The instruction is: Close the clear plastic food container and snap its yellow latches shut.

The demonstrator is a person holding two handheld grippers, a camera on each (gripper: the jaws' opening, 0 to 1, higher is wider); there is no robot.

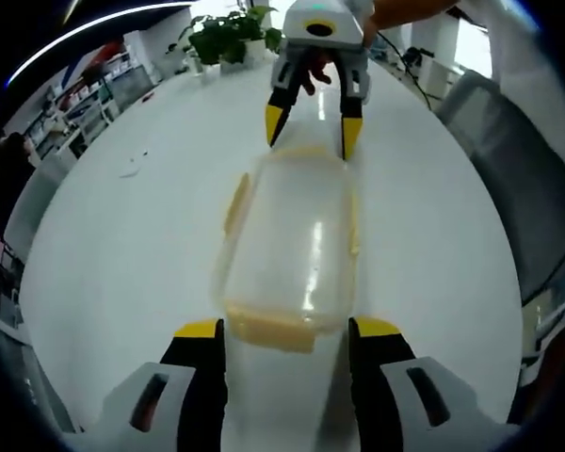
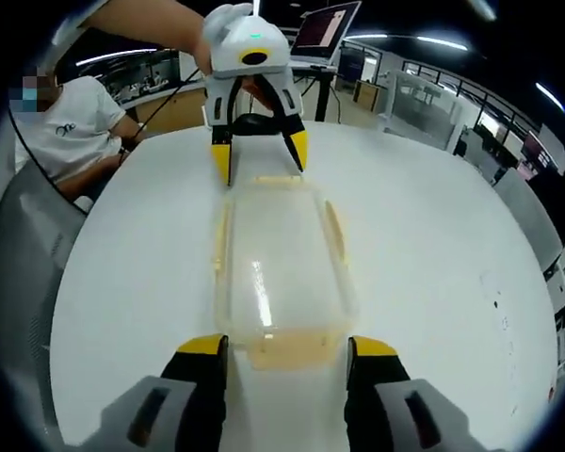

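The clear plastic container (image 1: 292, 245) lies lengthwise on the white table (image 1: 122, 254) with its lid on. Yellow latches show on its long sides (image 1: 235, 202) and at its ends. My left gripper (image 1: 287, 330) is open, its yellow tips on either side of the near end latch (image 1: 268, 331). At the far end the right gripper (image 1: 314, 127) is open, tips at the container's corners. In the right gripper view the container (image 2: 278, 273) runs away from my open right gripper (image 2: 287, 346), whose tips flank an end latch (image 2: 287, 350). The left gripper (image 2: 261, 155) stands open over the opposite end.
Potted plants (image 1: 231, 38) stand at the table's far side and a grey chair (image 1: 518, 169) is to the right. In the right gripper view a person in a white shirt (image 2: 71, 118) sits at the left, with a laptop (image 2: 325, 28) behind the table.
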